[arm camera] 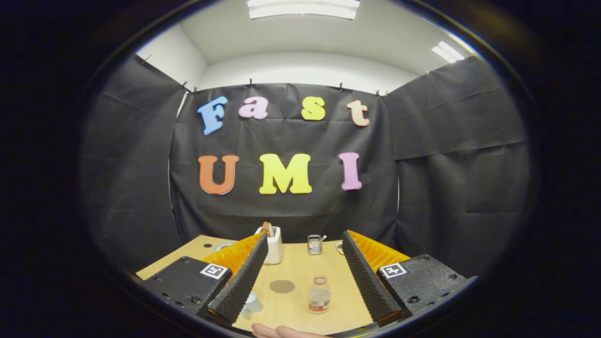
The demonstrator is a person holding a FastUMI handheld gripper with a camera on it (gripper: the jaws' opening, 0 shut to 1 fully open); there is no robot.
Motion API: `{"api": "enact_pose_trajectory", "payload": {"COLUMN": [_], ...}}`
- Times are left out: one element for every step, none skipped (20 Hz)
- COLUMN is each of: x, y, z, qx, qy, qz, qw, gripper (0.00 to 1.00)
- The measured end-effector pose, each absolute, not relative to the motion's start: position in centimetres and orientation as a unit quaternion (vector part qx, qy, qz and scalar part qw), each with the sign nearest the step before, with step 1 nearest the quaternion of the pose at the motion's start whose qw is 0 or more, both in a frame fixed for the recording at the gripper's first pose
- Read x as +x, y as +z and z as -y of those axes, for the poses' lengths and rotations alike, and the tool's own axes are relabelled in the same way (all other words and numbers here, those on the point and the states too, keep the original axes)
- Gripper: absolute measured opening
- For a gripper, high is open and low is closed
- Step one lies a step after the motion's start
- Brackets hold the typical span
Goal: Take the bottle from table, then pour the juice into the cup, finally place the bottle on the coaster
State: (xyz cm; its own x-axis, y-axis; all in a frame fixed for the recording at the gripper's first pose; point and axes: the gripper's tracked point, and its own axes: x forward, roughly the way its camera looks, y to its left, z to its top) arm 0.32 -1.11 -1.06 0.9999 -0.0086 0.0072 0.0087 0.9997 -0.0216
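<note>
Fingertips of a person's hand (pixel 281 332) show at the near edge of the wooden table (pixel 300 267), low between the two fingers of the gripper (pixel 305 240). Both fingers are spread wide apart and hold nothing. Between them, nearer to the right finger, a small clear glass bottle (pixel 319 294) stands upright on the table, with a little liquid and a red band near its bottom. Just to its left and a bit further away lies a round brown coaster (pixel 282 286), flat and apart from the bottle. Beside the left finger, partly hidden by it, is a clear cup (pixel 252 303). Beyond the fingers, at the far side of the table, stand a white holder (pixel 273 244) with a wooden thing inside and a small metal rack (pixel 314 244).
</note>
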Motion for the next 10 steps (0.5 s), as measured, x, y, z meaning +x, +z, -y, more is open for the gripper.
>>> {"api": "enact_pose_trajectory", "payload": {"x": [0.4, 0.7, 0.8, 1.1, 1.3, 1.5, 1.8, 2.2, 2.4, 2.7], "y": [-1.4, -1.7, -2.0, -2.4, -3.1, -3.6, -4.0, -4.4, -5.0, -5.5], "z": [1.4, 1.6, 1.7, 1.8, 1.9, 2.0, 2.4, 2.9, 3.2, 3.3], "qx": [-0.012, -0.013, -0.012, -0.011, -0.008, -0.006, -0.008, -0.011, -0.015, -0.015], "qy": [-0.007, -0.009, -0.008, -0.006, -0.003, 0.000, -0.001, -0.004, -0.007, -0.006], "qz": [0.003, 0.001, 0.000, -0.004, -0.008, -0.010, -0.011, -0.012, -0.012, -0.012], "qw": [1.000, 1.000, 1.000, 1.000, 1.000, 1.000, 1.000, 1.000, 1.000, 1.000], "gripper": [1.00, 1.00, 1.00, 1.00, 1.00, 1.00, 1.00, 1.00, 1.00, 1.00]}}
